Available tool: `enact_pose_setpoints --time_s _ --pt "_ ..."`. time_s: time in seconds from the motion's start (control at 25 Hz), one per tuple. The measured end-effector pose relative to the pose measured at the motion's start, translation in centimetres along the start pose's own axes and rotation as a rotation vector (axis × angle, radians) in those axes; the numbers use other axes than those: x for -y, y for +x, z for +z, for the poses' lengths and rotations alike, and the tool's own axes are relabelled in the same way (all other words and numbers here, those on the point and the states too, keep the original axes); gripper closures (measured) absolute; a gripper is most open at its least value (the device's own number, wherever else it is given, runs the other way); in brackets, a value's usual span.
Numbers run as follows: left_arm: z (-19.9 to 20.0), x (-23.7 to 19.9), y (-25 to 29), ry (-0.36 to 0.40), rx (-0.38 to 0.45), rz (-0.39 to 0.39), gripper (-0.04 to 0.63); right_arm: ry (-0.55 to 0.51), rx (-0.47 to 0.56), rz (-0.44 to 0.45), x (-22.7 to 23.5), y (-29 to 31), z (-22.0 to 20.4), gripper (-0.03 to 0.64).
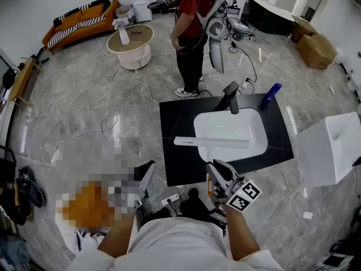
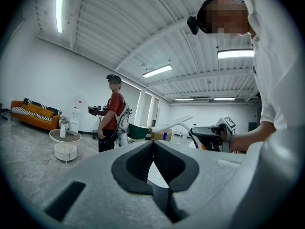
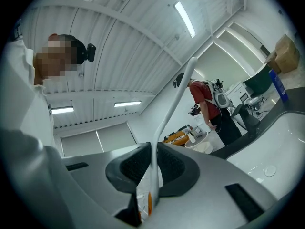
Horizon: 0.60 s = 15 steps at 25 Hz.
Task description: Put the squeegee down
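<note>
Jaws, right gripper [image 3: 153, 152]: gripping one squeegee [image 1: 211, 143] | left gripper [image 2: 153, 145]: closed

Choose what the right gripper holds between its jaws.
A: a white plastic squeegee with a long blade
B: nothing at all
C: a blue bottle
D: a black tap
A: the right gripper view shows the right gripper with its jaws closed on the thin handle of the white plastic squeegee.

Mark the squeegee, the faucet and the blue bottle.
squeegee [image 1: 211, 143], head view, middle of its white blade.
faucet [image 1: 232, 100], head view, its black spout.
blue bottle [image 1: 271, 95], head view, its body.
</note>
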<state>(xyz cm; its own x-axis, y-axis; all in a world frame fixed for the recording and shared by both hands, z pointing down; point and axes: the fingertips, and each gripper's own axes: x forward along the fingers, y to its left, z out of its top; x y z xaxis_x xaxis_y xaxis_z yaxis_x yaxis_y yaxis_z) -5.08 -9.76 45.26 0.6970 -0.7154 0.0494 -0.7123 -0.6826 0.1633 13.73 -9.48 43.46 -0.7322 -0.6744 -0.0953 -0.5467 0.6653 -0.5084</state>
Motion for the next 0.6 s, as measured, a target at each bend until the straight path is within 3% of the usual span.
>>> enact_pose_setpoints --time_s 0.36,0.6 --pt "-0.4 -2.7 4.0 0.002 -0.028 0.101 0.581 0.127 -0.073 0.051 6.2 3.8 -1.1 0.565" --pt "-0.9 -4.8 4.8 -0.015 -0.029 0.09 0.581 0.233 -0.109 0.027 8.1 6.6 -3.5 0.566"
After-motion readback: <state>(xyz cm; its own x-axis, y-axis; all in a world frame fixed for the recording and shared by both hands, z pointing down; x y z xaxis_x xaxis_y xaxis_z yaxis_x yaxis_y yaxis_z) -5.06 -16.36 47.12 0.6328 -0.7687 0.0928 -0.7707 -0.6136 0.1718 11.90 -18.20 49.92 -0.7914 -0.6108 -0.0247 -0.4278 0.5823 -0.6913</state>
